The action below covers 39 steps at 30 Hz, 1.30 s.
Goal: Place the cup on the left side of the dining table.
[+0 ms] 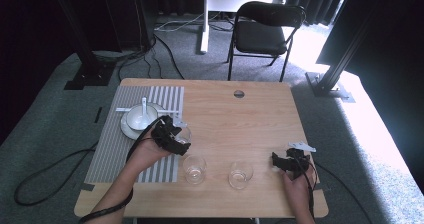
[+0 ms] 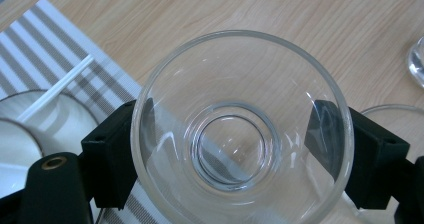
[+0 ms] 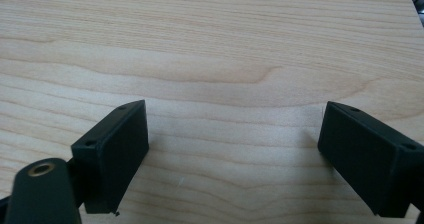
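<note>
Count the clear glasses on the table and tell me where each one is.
3. One glass sits between the left gripper's jaws by the striped placemat; a second glass and a third glass stand near the table's front edge.

Both arms bare, no sleeves.

Left claw (image 1: 183,135): black, chunky, irregular body. Black cable runs from it back along the forearm, loops under it toward the counter's (image 1: 240,119) near edge. Small grey 3-cornered plate (image 1: 178,121) on top, on the side away from the person. In left gripper view (image 2: 240,149): 2 matte black block jaws w/ flat inner faces, small screw hole in each top corner. Rounded black lug (image 2: 52,184) w/ brass-ringed hole beside the left jaw.

Right claw (image 1: 275,160): same black body, black cable trailing back past the hand off the counter edge, grey plate (image 1: 302,146) on top. Right gripper view (image 3: 235,159): same 2 black block jaws, screw holes at corners, same brass-ringed lug (image 3: 42,194).
</note>
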### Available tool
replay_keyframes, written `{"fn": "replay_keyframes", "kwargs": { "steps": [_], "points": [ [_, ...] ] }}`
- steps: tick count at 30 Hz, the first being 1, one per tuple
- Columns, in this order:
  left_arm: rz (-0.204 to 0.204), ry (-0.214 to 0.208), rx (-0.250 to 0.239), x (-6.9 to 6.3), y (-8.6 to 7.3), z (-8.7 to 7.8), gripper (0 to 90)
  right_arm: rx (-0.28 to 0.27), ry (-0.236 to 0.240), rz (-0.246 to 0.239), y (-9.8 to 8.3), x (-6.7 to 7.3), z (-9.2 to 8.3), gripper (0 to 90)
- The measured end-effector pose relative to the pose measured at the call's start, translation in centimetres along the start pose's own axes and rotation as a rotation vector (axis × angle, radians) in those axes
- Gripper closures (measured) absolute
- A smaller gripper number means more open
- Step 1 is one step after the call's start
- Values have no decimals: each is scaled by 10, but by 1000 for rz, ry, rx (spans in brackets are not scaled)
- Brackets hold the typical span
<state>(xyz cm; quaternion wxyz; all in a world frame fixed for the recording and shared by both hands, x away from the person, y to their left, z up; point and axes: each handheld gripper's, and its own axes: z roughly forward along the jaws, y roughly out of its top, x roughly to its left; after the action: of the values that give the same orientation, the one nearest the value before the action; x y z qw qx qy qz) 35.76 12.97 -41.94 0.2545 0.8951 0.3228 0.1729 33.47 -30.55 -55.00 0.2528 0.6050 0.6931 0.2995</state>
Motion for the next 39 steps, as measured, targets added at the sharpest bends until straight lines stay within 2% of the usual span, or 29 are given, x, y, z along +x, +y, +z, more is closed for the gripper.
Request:
{"fn": "replay_keyframes", "kwargs": {
  "steps": [8, 20, 23, 26, 30, 39],
  "points": [
    [-33, 34, 23, 13, -19, -8, 184, 0, 0, -1, 0, 0, 0, 122],
    [-89, 60, 48, 30, -54, -17, 184, 0, 0, 0, 0, 0, 0, 122],
    [-108, 67, 51, 34, -62, -17, 184, 0, 0, -1, 0, 0, 0, 122],
    [-161, 49, 34, 39, -71, -16, 184, -1, 0, -2, 0, 0, 0, 122],
    [-160, 84, 60, 41, -80, -12, 184, -1, 0, -2, 0, 0, 0, 122],
    [-207, 93, 77, 51, -98, -13, 184, 0, 0, 0, 0, 0, 0, 122]
  ]
}}
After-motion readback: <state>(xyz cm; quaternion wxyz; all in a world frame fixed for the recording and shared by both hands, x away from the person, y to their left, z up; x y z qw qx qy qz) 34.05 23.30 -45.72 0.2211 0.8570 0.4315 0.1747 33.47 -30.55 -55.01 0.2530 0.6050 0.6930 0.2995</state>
